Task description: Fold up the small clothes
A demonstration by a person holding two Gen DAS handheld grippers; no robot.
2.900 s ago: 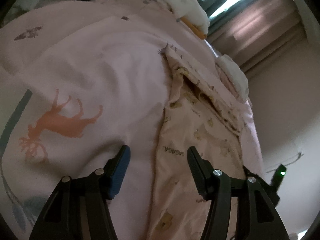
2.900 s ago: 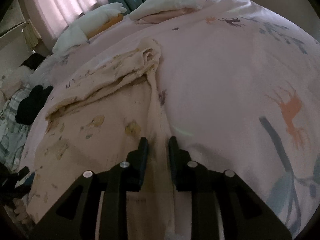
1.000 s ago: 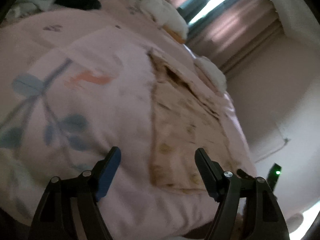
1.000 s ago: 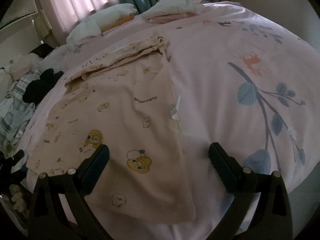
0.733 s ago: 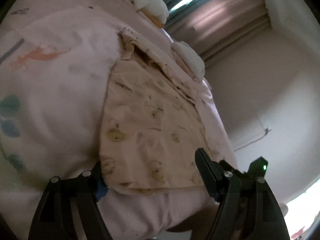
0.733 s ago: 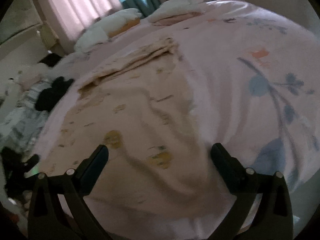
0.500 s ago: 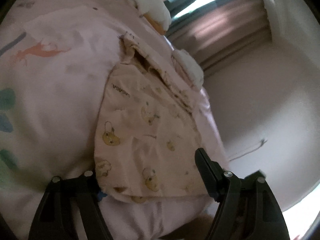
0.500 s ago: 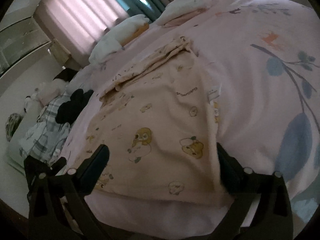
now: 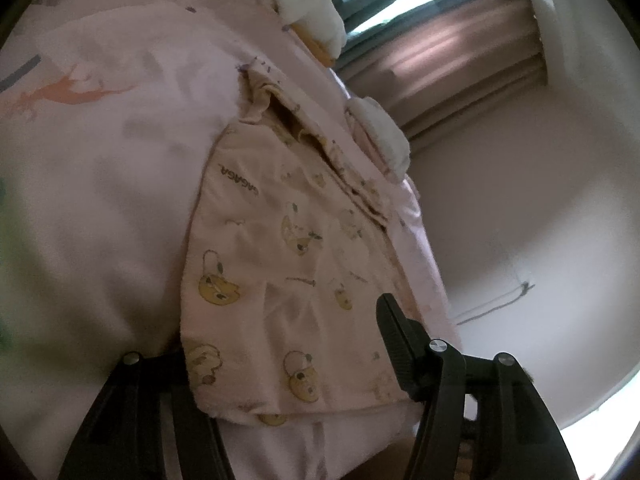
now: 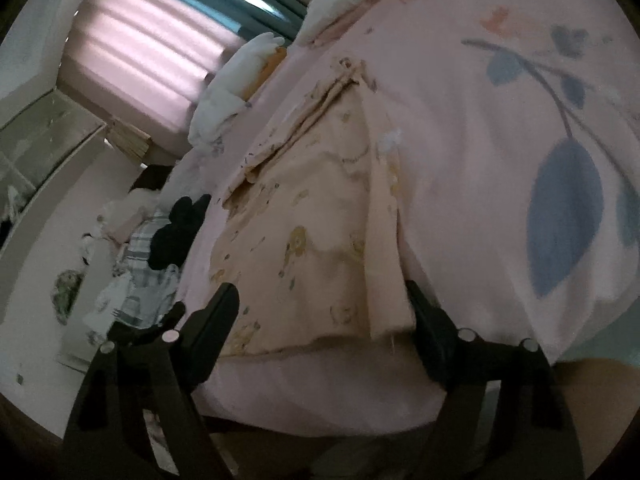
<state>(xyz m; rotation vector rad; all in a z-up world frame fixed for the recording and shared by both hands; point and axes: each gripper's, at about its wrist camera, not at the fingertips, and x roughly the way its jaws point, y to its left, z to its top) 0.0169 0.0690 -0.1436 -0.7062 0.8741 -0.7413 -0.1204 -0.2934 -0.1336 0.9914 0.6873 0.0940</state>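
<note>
The garment point(image 9: 280, 264) is lying flat at the near edge of the bed point(image 9: 100, 200), a small cream piece printed with little yellow cartoon animals and a line of text near its far end; its near hem runs right along the mattress edge, and the far end bunches into folded layers further up the bed.

Left gripper point(image 9: 288, 344) is at the near hem; jaws spread and closing, with the hem corner between them; one finger is mostly hidden under the cloth, the other point(image 9: 400, 340) sits on top near the garment's right edge; pads aren't pinching it as far as I can see.

Right gripper point(image 10: 320, 312) is at the same hem from the other side; jaws wide and closing too, the near hem between them; one finger point(image 10: 216, 320) stands on the garment's side toward the bed's edge, the other point(image 10: 428, 320) is just past the folded edge point(image 10: 384, 240), tip tucked behind the cloth; no pinch yet.

Other stuff: bed cover is pale pink with a blue leaf print point(image 10: 568, 220) and an orange deer point(image 9: 64, 92); white folded piles point(image 9: 304, 8) sit at the far edge by the curtains point(image 9: 460, 52); a black item point(image 10: 176, 232) and a plaid one point(image 10: 140, 264) lie off the bed's side in the right view.
</note>
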